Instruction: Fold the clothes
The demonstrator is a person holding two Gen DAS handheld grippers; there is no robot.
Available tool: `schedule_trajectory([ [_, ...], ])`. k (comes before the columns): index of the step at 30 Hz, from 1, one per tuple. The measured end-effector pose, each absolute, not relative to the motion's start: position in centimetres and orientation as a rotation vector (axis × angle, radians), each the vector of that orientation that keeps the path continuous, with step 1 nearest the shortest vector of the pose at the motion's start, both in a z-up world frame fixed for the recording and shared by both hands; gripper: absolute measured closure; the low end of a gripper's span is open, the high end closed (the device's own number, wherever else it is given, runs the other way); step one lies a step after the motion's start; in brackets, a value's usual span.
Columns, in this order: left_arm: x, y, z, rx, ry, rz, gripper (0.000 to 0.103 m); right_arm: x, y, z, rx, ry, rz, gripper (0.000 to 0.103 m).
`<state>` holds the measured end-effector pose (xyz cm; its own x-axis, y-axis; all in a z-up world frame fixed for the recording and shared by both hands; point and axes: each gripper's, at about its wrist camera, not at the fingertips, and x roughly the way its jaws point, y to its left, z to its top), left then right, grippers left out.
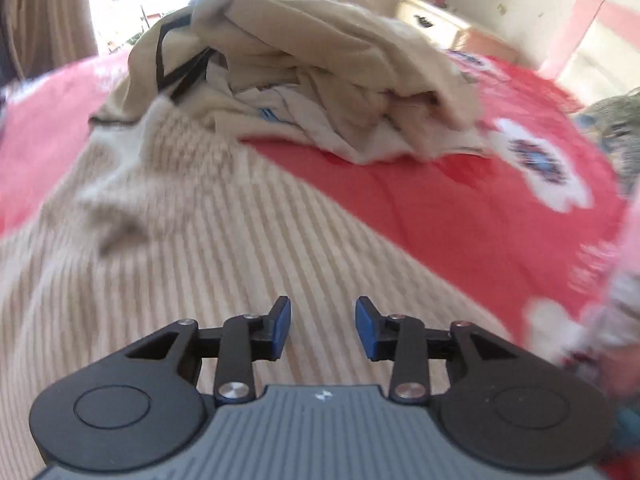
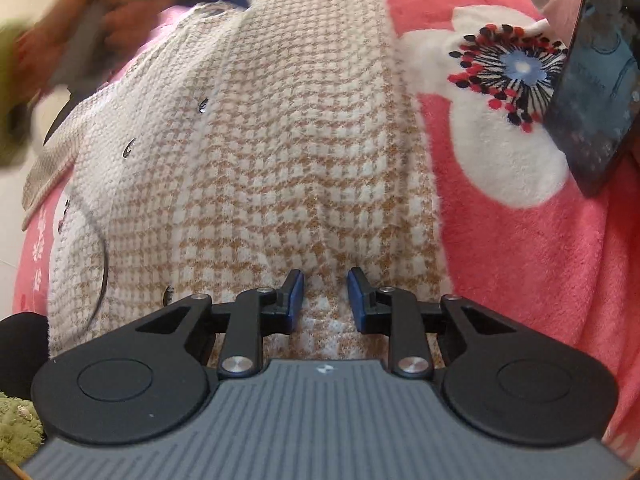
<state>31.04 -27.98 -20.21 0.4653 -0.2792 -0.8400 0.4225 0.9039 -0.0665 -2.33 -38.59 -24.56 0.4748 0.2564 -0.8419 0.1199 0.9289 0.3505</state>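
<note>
On the pink blanket (image 2: 520, 240) with its white flower prints lies a cream-and-tan checked knit garment (image 2: 280, 152), spread flat with small dark buttons down its left part; over it hangs the right gripper (image 2: 323, 294), its blue-padded jaws a little apart with the knit showing in the gap, and whether the pads pinch the fabric I cannot tell; a dark flat screen-like object (image 2: 592, 92) leans at the right edge of that view, over a flower print; at the upper left a blurred hand (image 2: 80, 32) holds the other tool. From the left wrist, the left gripper (image 1: 323, 326) hovers above the same ribbed-looking cream knit (image 1: 200, 240), jaws parted with nothing between them; beyond it sits a heap of beige and white clothes (image 1: 320, 80) on the blanket (image 1: 460, 208); further back stands a cream dresser (image 1: 436, 20) against the wall, and a bright window shows at the top left; this whole view is smeared.
</note>
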Motion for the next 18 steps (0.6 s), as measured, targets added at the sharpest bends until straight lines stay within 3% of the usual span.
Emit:
schedule_trajectory([
  [3, 34.0, -30.2, -22.4, 0.254, 0.991, -0.378, 0.067, -2.1, -38.7, -24.6, 0.396, 1.079, 0.089, 0.081],
  [8, 34.6, -32.3, -20.9, 0.273, 0.994, -0.357, 0.069, -1.8, -38.7, -24.8, 0.420, 1.078, 0.091, 0.081],
  [13, 29.0, -35.0, -18.8, 0.380, 0.965, -0.581, 0.066, -2.1, -39.2, -24.6, 0.442, 1.080, 0.099, 0.081],
  [18, 22.6, -38.3, -22.7, 0.640, 0.903, -0.681, 0.063, -2.2, -39.4, -24.7, 0.464, 1.075, 0.101, 0.081],
])
